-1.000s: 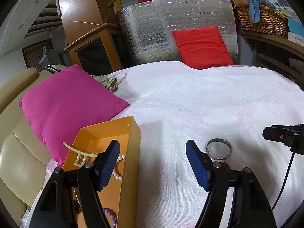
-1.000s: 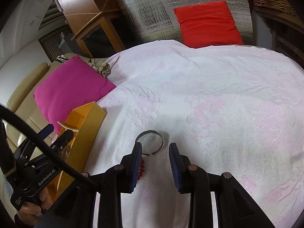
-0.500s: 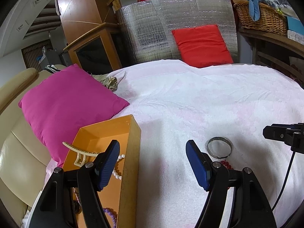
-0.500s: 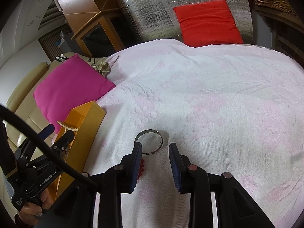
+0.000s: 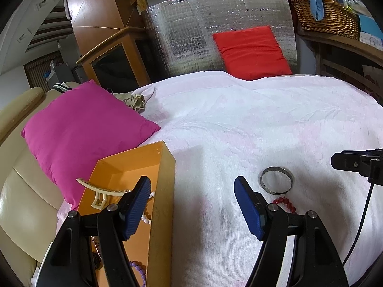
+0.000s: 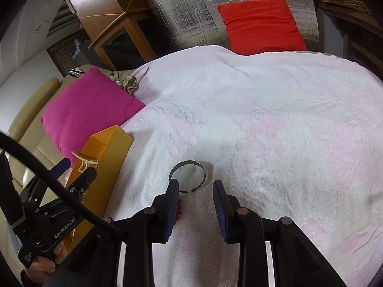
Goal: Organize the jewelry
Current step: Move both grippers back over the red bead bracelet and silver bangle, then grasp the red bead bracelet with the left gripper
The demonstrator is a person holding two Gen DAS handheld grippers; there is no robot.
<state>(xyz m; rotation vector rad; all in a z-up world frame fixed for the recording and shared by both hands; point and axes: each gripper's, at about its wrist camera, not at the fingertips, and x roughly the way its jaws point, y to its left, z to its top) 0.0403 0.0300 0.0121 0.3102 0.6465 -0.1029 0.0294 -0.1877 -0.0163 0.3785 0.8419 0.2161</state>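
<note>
A dark metal bangle lies on the white towel, its open ends just ahead of my right gripper. That gripper is open by a narrow gap, and its pads touch nothing. A string of red beads lies by its left finger. My left gripper is open wide and empty over the right wall of the orange box. The bangle and red beads lie to its right. In the box are a cream hair claw, white pearls and purple beads.
A magenta cushion sits behind the box on a cream sofa. A red cushion leans on a silver foil panel at the back. A wicker basket stands on a shelf at the right. A hand holds the left gripper.
</note>
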